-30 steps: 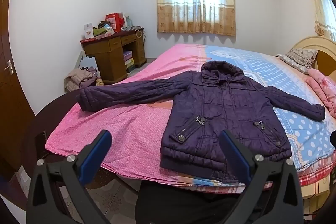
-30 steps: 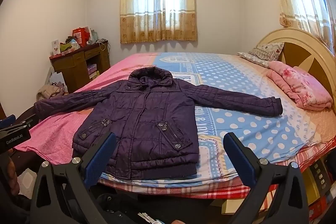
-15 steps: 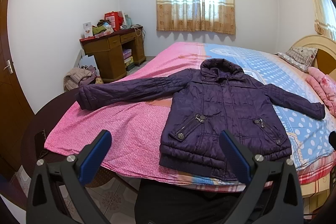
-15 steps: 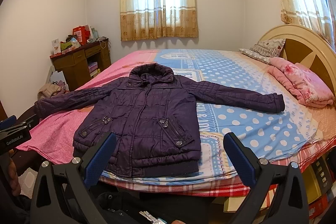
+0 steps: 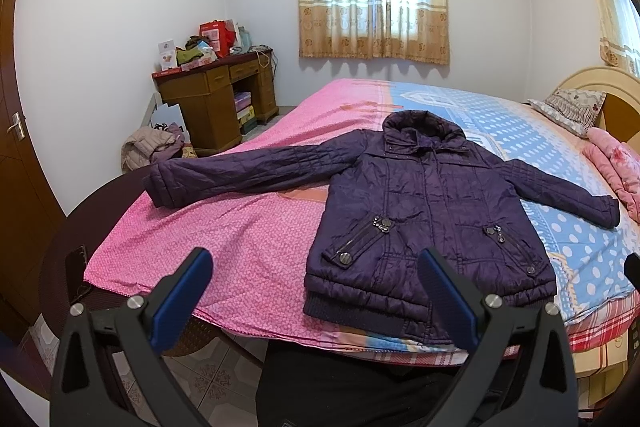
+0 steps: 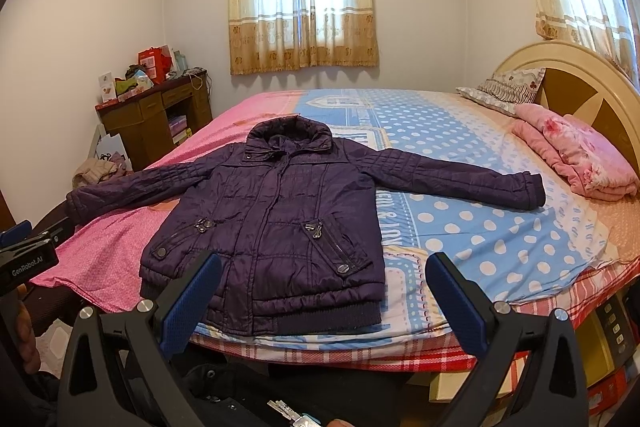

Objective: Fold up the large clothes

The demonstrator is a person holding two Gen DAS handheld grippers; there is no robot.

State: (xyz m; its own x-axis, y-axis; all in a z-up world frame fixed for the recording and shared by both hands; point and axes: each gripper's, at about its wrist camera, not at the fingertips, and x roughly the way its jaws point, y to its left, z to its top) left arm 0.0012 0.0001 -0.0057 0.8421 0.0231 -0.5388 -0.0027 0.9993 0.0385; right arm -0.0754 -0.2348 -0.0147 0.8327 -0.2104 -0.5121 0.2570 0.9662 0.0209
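Observation:
A dark purple padded jacket (image 5: 424, 203) lies flat, front up, on the bed, both sleeves spread out to the sides and its hem at the near edge. It also shows in the right wrist view (image 6: 276, 219). My left gripper (image 5: 316, 291) is open and empty, held short of the bed's near edge, in front of the hem's left part. My right gripper (image 6: 324, 295) is open and empty, in front of the hem's right part. Neither touches the jacket.
The bed (image 6: 480, 227) has a pink and blue dotted sheet. A folded pink quilt (image 6: 580, 155) and a pillow (image 6: 504, 87) lie by the headboard. A wooden desk (image 5: 216, 95) with clutter stands at the far left wall. A dark round table (image 5: 68, 251) stands left of the bed.
Both grippers have drifted slightly closer to the bed; the jacket sits a little larger and lower in both views. Both jaws stay open. The jacket has not moved.

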